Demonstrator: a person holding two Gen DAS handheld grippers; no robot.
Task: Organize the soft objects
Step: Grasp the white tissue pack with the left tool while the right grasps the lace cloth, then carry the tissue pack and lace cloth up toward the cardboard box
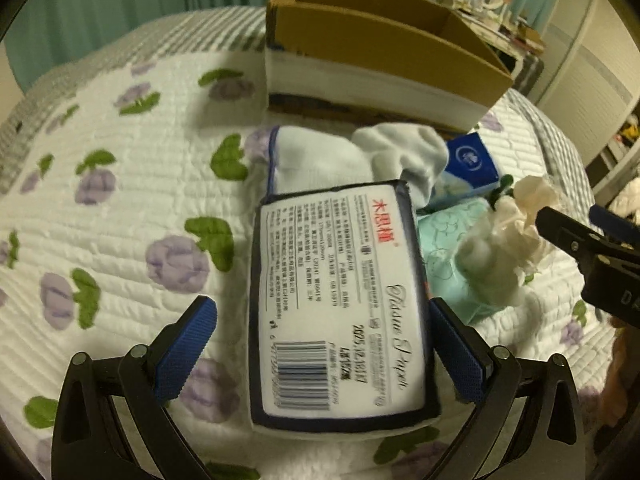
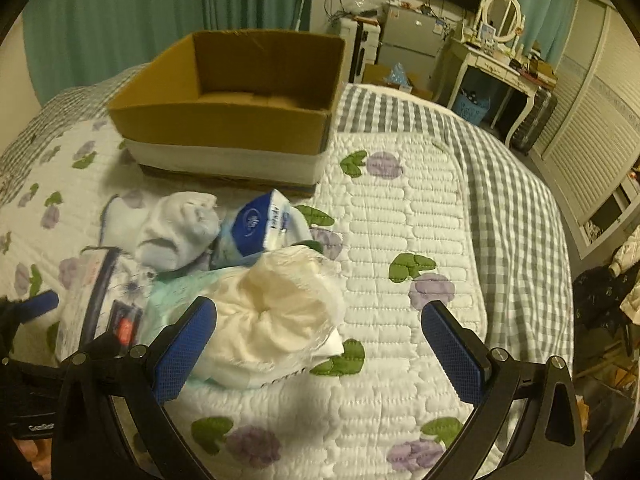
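Left tool (image 1: 322, 354) fills the bottom of the left wrist view with its blue-padded fingers spread wide around a flat rectangular tissue pack with a white printed label and dark blue edges (image 1: 340, 300); the right pad looks to touch the pack's edge while the left pad stands clear of it, so nothing is clamped. That pack lies on the white quilted bedspread with purple flowers and green leaves (image 1: 120, 208), in the lower centre of the frame. Just above it sit a pair of white socks (image 1: 392, 152), one with a blue-trimmed cuff, and to their right a blue and white tissue packet (image 1: 472, 160), a mint green patterned soft pack (image 1: 448, 248) and a crumpled cream cloth (image 1: 516, 224).

Right tool (image 2: 320, 346) is likewise wide open at the bottom of the right wrist view, gripping nothing; the cream cloth (image 2: 280, 312) lies between its fingers, close against the left pad. An open brown cardboard box with a white band round its base (image 2: 224, 120) stands on the bed in the upper centre of both frames, just behind the pile.
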